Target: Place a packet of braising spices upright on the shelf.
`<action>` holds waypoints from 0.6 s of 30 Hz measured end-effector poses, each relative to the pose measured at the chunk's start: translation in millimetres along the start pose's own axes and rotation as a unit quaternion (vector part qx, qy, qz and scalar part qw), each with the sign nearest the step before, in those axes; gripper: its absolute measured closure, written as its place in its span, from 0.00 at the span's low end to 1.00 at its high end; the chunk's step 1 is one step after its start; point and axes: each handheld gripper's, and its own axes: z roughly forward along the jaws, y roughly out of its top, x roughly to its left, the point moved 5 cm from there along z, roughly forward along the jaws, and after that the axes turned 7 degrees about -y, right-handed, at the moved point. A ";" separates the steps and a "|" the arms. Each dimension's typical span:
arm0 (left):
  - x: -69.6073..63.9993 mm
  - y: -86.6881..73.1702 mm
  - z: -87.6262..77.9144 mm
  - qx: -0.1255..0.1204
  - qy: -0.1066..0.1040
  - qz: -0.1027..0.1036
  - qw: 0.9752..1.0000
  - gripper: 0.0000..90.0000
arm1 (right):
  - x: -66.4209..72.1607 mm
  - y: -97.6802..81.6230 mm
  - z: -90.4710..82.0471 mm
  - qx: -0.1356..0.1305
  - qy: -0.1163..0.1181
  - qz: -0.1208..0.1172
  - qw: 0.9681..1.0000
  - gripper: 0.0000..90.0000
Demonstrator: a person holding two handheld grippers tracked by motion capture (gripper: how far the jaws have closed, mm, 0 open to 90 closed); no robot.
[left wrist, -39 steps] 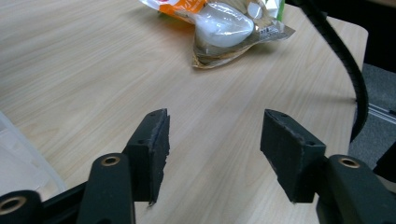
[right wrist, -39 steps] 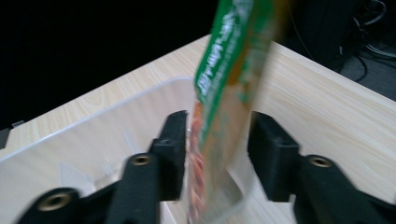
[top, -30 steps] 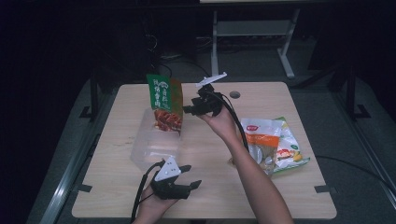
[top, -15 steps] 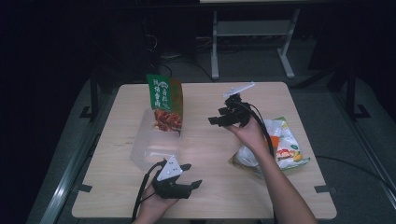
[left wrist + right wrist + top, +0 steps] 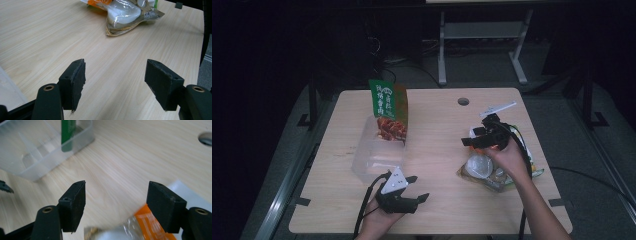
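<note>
Just under the right gripper [image 5: 472,138], whose empty jaws have just been opening, lies the snack bag [image 5: 492,172], apparently next for the bin [image 5: 374,160]; the left gripper [image 5: 417,189] rests spread wide.

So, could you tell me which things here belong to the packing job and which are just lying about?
In the job:
- clear plastic bin
- green snack pouch, standing in the bin
- snack packets, under the open right gripper

Just there:
- left gripper, open and idle on the table
- cable hole
</note>
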 end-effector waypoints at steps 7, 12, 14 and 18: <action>-0.5 -0.3 1.2 0.000 0.000 -0.003 1.000 0.36 | -16.3 -23.0 -15.9 0.008 -0.017 0.015 1.000 0.34; -0.8 -0.3 1.2 -0.001 0.000 -0.003 1.000 0.36 | -25.8 -40.2 -25.9 0.015 -0.029 0.025 0.999 0.34; -1.2 -0.2 1.5 -0.002 0.000 -0.002 1.000 0.36 | -29.5 -47.8 -29.5 0.019 -0.034 0.030 0.999 0.34; -1.9 -0.3 1.7 -0.002 0.001 -0.002 1.000 0.36 | -37.5 -62.0 -36.7 0.024 -0.046 0.040 0.998 0.35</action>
